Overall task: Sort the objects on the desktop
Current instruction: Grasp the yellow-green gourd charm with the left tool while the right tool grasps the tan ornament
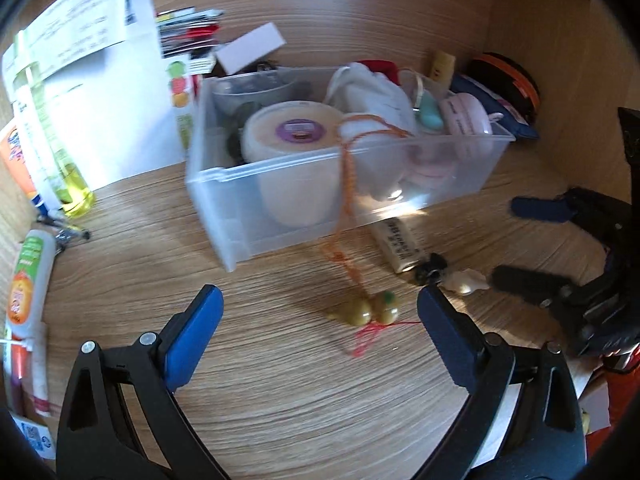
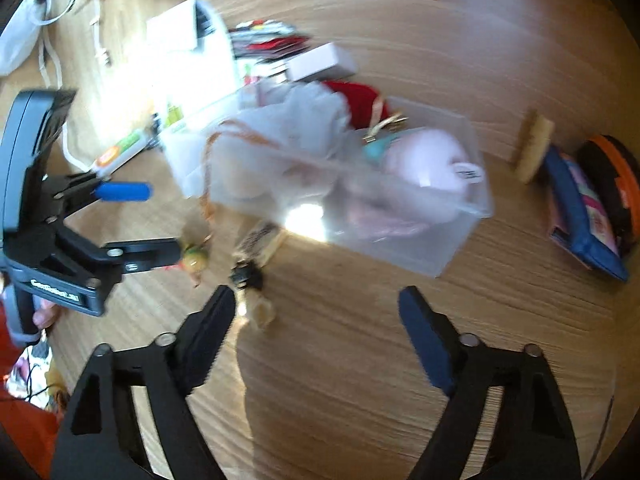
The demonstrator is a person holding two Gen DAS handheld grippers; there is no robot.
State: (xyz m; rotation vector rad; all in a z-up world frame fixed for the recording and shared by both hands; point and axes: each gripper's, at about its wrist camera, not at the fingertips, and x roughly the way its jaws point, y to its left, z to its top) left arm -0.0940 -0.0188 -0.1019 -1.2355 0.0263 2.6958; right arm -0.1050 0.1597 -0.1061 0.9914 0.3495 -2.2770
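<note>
Here both grippers tilt down over the wooden desk [image 1: 280, 400], jaws wide and empty; the left gripper [image 1: 320, 320] frames a yellow-green charm [image 1: 370, 310] on an orange cord [image 1: 346, 168] trailing from one clear bin [image 1: 224, 200]. The right gripper [image 2: 316, 320] hangs near a small white piece [image 2: 262, 312]; labels are too blurred to read.

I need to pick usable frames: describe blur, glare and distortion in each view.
Left wrist view: mostly sharp, mild smear on the gourd charm, sun glare on the clear bin, fisheye bending at the edges. Right wrist view: heavy motion blur over the bin's contents, bright glare beneath its front wall, dark shadow across the desk.
</note>
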